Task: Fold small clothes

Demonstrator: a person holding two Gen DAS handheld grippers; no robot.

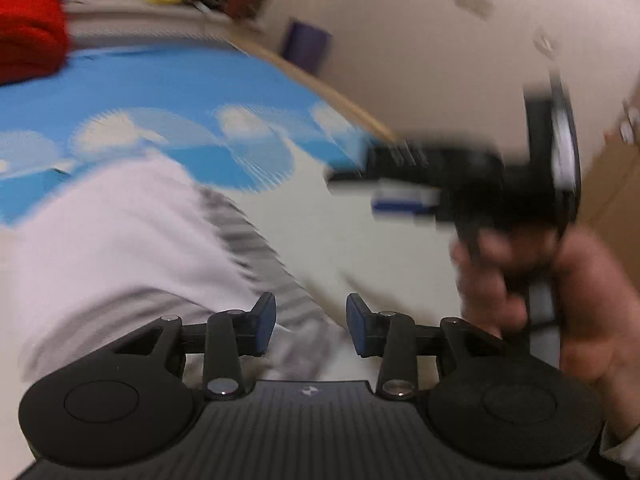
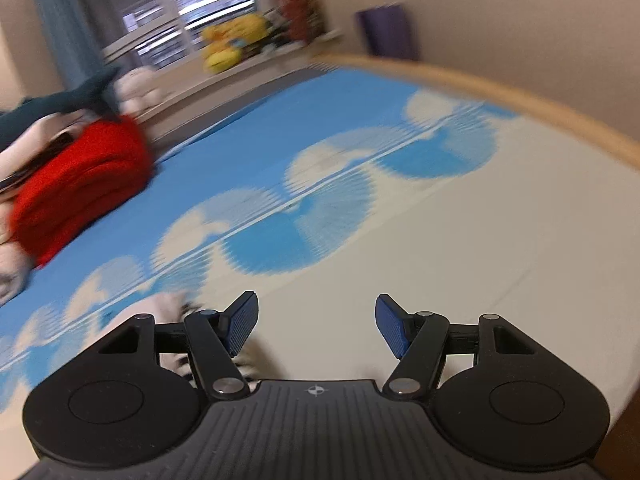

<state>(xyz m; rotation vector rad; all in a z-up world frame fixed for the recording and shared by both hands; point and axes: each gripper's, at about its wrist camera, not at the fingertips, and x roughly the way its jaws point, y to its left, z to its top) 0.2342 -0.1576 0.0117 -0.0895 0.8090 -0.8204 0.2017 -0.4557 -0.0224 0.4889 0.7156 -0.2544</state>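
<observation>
A small white garment with grey stripes [image 1: 132, 240] lies on the blue-and-white cloud-print mat [image 1: 180, 88], blurred by motion. My left gripper [image 1: 311, 322] is open just above its striped near edge, nothing between the pads. My right gripper [image 2: 316, 326] is open and empty over the pale part of the mat [image 2: 440, 240]. A bit of the white striped garment [image 2: 172, 308] shows behind its left finger. The right gripper also shows in the left wrist view [image 1: 420, 196], held by a hand, to the right of the garment.
A red folded cloth [image 2: 80, 184] lies on a pile at the mat's far left, also in the left wrist view [image 1: 28, 36]. Yellow plush toys [image 2: 232, 44] sit on a ledge by the window. A wooden rim [image 2: 520, 92] borders the mat on the right. A purple bin [image 2: 388, 32] stands by the wall.
</observation>
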